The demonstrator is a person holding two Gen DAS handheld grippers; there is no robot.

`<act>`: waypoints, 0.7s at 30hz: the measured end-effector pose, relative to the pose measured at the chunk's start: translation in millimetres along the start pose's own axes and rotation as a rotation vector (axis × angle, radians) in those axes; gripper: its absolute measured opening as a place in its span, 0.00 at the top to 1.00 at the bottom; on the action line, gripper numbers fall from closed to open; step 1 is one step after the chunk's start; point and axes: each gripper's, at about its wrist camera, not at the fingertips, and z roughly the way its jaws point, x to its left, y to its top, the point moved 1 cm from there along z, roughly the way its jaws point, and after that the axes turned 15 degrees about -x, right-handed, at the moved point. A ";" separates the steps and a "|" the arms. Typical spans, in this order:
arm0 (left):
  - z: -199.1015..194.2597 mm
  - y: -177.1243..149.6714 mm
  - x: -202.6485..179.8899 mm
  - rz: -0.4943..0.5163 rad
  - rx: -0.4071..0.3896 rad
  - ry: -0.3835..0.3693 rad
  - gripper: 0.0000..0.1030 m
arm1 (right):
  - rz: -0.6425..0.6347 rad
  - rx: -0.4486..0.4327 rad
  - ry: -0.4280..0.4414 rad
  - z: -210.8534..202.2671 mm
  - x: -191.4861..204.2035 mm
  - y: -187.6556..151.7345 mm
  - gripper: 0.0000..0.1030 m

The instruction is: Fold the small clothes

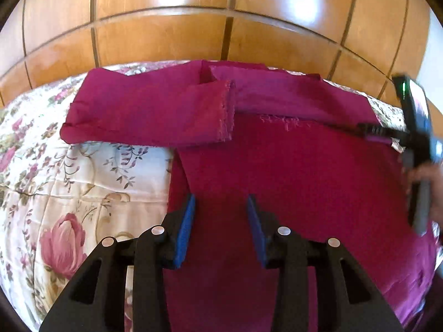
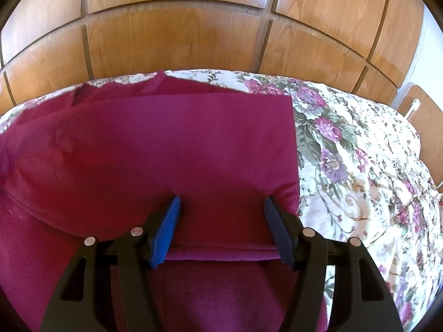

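Observation:
A magenta garment (image 1: 299,171) lies spread on a floral bedspread (image 1: 69,182). One sleeve (image 1: 155,110) is folded across its top left part. My left gripper (image 1: 221,204) is open and empty, hovering over the garment's near left part. My right gripper (image 1: 415,144) shows at the right edge of the left wrist view. In the right wrist view the right gripper (image 2: 221,207) is open and empty over the garment (image 2: 155,149), near its folded right edge (image 2: 293,149). A fold of fabric (image 2: 221,251) lies between its fingers.
A wooden panelled wardrobe (image 1: 221,33) stands right behind the bed. The floral bedspread (image 2: 360,166) extends to the right of the garment. A wooden board (image 2: 423,121) stands at the far right.

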 end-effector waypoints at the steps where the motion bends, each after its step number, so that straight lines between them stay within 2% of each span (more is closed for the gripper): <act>1: 0.5 -2.4 1.1 -0.006 -0.005 -0.003 0.63 | 0.041 -0.007 0.082 -9.2 7.1 5.6 0.39; 3: 3.2 -2.9 4.5 -0.029 -0.006 -0.009 0.62 | 0.123 0.038 0.321 -21.7 33.7 13.2 0.38; 6: 2.6 -4.1 5.6 -0.040 -0.019 -0.012 0.62 | 0.214 0.185 0.645 -25.4 83.7 10.7 0.35; 7: 2.2 -4.8 5.9 -0.041 -0.024 -0.014 0.62 | 0.226 0.243 0.734 -24.9 105.3 7.4 0.28; 9: 0.4 -6.6 8.5 -0.050 -0.030 -0.022 0.61 | 0.244 0.307 0.811 -21.7 138.6 2.1 0.27; 11: -1.4 -8.5 11.0 -0.059 -0.033 -0.028 0.61 | 0.240 0.349 0.841 -15.1 169.2 -2.0 0.27; 13: -3.8 -10.6 12.6 -0.062 -0.037 -0.032 0.61 | 0.222 0.383 0.817 -6.8 191.6 -5.7 0.27; 14: -3.7 -10.8 12.9 -0.063 -0.038 -0.034 0.61 | 0.208 0.392 0.798 -3.8 199.0 -7.6 0.31; 15: -3.7 -11.2 13.5 -0.066 -0.039 -0.036 0.61 | 0.168 0.391 0.757 -0.8 210.3 -8.4 0.50; 16: -4.2 -11.7 14.7 -0.070 -0.040 -0.040 0.60 | 0.128 0.387 0.732 -0.7 218.1 -7.9 0.83; 17: -4.8 -12.1 15.7 -0.075 -0.041 -0.052 0.58 | 0.104 0.376 0.718 -2.8 222.1 -6.0 0.94; 19: -5.8 -12.9 17.0 -0.077 -0.042 -0.061 0.56 | 0.047 0.291 0.719 -23.4 227.6 9.5 0.96; 21: -5.3 -12.3 17.2 -0.078 -0.043 -0.061 0.56 | 0.012 0.181 0.762 -55.4 221.2 33.6 0.96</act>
